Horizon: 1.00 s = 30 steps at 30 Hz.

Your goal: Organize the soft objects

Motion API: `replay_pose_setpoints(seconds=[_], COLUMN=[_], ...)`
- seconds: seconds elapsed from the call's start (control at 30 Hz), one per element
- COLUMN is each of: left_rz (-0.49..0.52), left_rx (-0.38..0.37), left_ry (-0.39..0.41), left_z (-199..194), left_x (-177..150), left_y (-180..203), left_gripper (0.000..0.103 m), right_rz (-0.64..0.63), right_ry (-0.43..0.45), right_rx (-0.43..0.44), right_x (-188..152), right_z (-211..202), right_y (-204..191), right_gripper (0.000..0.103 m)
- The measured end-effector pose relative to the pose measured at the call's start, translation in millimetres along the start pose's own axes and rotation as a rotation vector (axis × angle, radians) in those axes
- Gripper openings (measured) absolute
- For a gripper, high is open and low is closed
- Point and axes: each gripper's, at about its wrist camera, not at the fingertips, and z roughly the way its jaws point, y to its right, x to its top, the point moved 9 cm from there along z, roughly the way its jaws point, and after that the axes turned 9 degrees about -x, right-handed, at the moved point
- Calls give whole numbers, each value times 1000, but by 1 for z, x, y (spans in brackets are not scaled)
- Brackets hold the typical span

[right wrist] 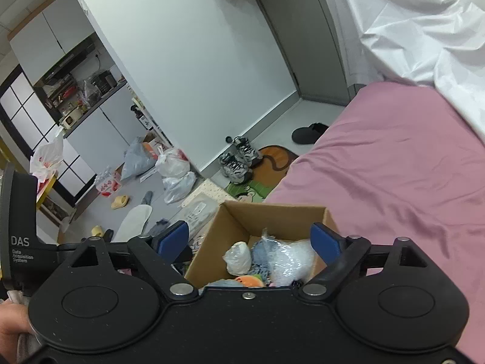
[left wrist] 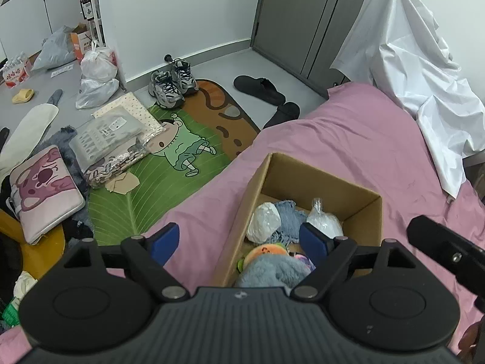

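Observation:
An open cardboard box (left wrist: 348,194) (right wrist: 272,215) sits on the pink bed. Inside lie two clear plastic-wrapped bundles (left wrist: 263,220) (right wrist: 238,256), a blue knitted cloth (left wrist: 286,212), a fluffy blue plush (left wrist: 272,273) and an orange-faced plush (left wrist: 265,250) (right wrist: 250,280). My left gripper (left wrist: 239,241) hangs open over the box's near left wall, its right pad inside the box above the plush, nothing pressed between the pads. My right gripper (right wrist: 248,239) is open over the box, pads apart and gripping nothing. The right gripper's black body (left wrist: 445,248) shows at the right edge of the left wrist view.
The pink bedsheet (left wrist: 348,139) (right wrist: 394,166) spreads around the box, with a white sheet (left wrist: 409,60) draped at its far end. On the floor lie a green cartoon mat (left wrist: 169,163), sneakers (left wrist: 172,83), black slippers (left wrist: 260,89), plastic bags (left wrist: 97,69), packaged cloths (left wrist: 112,142) and a pink cushion (left wrist: 45,191).

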Motion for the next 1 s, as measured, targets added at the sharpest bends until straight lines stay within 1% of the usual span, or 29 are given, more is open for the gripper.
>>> replay_pose_setpoints(seconds=[0.23,0.37,0.6,0.77,0.83,1.0], left_rz=[24,24,39,53,62,60], left_rx=[5,1,1,-12,-4,8], left_ry=[11,12,15,24,21,31], left_z=[-14,-23,-40,-52,-55,-67], left_x=[-6,-10,-18,-26,-29,-41], left_y=[12,17,32,46,49,55], left_gripper=[90,91,95,97,101,102], right_rz=[19,20,13,22,15,4], right_ry=[-7,-25,-27,-12,-5,10], right_rx=[-29,-40,-70,-82,-87,-95], right_x=[1,-1,-5,-5,-7,-7], right_z=[-13,-23,-43,-59,-67,-82], right_y=[12,16,26,37,41,49], right_gripper=[98,103,103,103,103,103])
